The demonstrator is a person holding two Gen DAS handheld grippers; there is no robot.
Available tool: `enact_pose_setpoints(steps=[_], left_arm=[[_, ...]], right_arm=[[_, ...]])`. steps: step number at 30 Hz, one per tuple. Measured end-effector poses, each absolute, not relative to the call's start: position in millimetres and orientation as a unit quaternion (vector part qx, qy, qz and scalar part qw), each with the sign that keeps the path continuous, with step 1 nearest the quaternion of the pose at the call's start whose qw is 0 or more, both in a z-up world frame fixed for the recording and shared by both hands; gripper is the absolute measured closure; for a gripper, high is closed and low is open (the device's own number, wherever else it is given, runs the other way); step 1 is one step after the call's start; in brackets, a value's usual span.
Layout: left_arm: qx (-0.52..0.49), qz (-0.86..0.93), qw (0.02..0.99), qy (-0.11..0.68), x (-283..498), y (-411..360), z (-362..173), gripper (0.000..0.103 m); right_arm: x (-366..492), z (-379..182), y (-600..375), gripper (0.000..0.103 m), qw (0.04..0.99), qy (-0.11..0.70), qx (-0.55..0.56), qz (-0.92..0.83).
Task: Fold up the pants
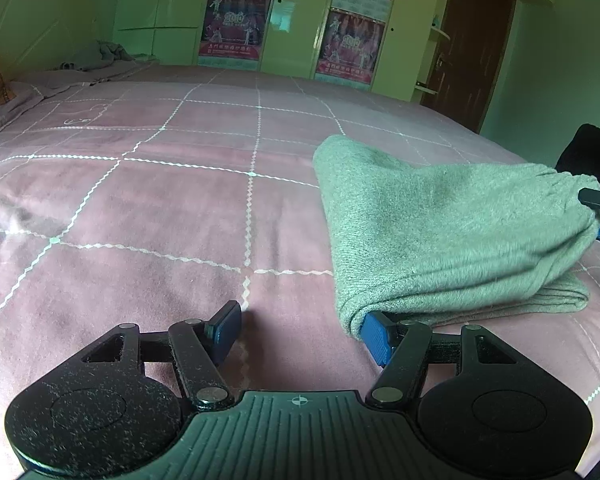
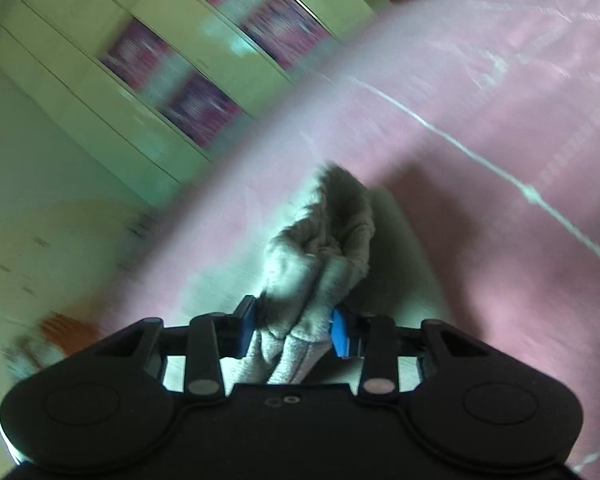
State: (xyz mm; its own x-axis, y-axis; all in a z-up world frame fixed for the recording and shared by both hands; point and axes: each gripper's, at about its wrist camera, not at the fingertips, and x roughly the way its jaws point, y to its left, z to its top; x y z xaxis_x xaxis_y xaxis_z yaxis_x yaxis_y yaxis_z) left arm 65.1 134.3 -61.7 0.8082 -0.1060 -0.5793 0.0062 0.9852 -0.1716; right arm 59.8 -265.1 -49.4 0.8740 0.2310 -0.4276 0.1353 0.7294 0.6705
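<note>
While the grey knit pants (image 1: 440, 232) lie folded on the pink checked bedspread (image 1: 160, 208), the work stands at a late fold, by my reading.

Nearest, at six o'clock in the left wrist view, the left gripper (image 1: 304, 328) stands spread, with nothing pinched. Its right blue pad (image 1: 374, 334) is tucked just under the near corner of the bundle; its left pad sits on bare bedspread at about seven o'clock.

In the right wrist view the right gripper (image 2: 294, 328) is pinching a gathered bunch of the pants fabric between its blue pads, the cloth bulging forward toward twelve o'clock. That view is blurred, so the depth of the bite cannot be told. From the left wrist view the same gripper shows at three o'clock, holding the gathered waistband end clear of the bed.

Beyond, at twelve o'clock, stand pale wardrobe doors (image 1: 300, 20) bearing posters; a brown door (image 1: 466, 48) lies at one to two o'clock; a crumpled grey cloth (image 1: 100, 54) rests at the far bed edge, eleven o'clock.

Recommendation: the raised end should be carried over in one even arc and laid square on the lower layers. The left pad should hold the near corner steady so the stack does not slide. Release only once the edges align.
</note>
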Motion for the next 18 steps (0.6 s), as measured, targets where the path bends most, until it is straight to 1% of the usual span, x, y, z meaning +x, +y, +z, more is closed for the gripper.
enact_pose_setpoints(steps=[2, 4, 5, 7, 10, 12, 13, 14, 16, 18], left_arm=[[-0.080, -0.031, 0.947, 0.309, 65.6, 133.6, -62.1, 0.038], [-0.078, -0.033, 0.947, 0.309, 65.6, 132.7, -61.9, 0.036], [-0.075, -0.034, 0.948, 0.309, 65.0, 132.2, -61.7, 0.036], [-0.075, -0.033, 0.947, 0.309, 64.1, 132.8, -61.9, 0.036], [-0.072, -0.032, 0.947, 0.311, 63.8, 131.7, -61.7, 0.036], [-0.070, -0.030, 0.947, 0.311, 63.4, 131.0, -61.4, 0.036], [-0.071, -0.029, 0.947, 0.311, 63.1, 130.8, -61.3, 0.036], [-0.071, -0.028, 0.947, 0.311, 62.9, 130.5, -61.3, 0.036], [-0.068, -0.027, 0.948, 0.310, 62.6, 129.5, -60.6, 0.036], [-0.068, -0.027, 0.948, 0.311, 62.3, 129.5, -60.4, 0.036]], right_arm=[[57.2, -42.9, -259.7, 0.069, 0.909, 0.245, 0.337, 0.017], [64.1, -60.4, -256.5, 0.068, 0.907, 0.288, 0.305, -0.021], [67.6, -78.9, -261.9, 0.069, 0.892, 0.318, 0.319, -0.039], [59.9, -95.3, -276.6, 0.069, 0.873, 0.305, 0.380, -0.031], [58.8, -85.3, -280.2, 0.064, 0.871, 0.307, 0.382, -0.027], [48.9, -78.4, -285.7, 0.056, 0.873, 0.294, 0.386, -0.048], [41.3, -73.8, -286.9, 0.054, 0.877, 0.282, 0.384, -0.059], [34.2, -69.6, -286.5, 0.056, 0.883, 0.269, 0.380, -0.066], [25.5, -62.1, -285.8, 0.057, 0.894, 0.242, 0.374, -0.045], [29.6, -59.4, -282.9, 0.057, 0.896, 0.247, 0.368, -0.029]])
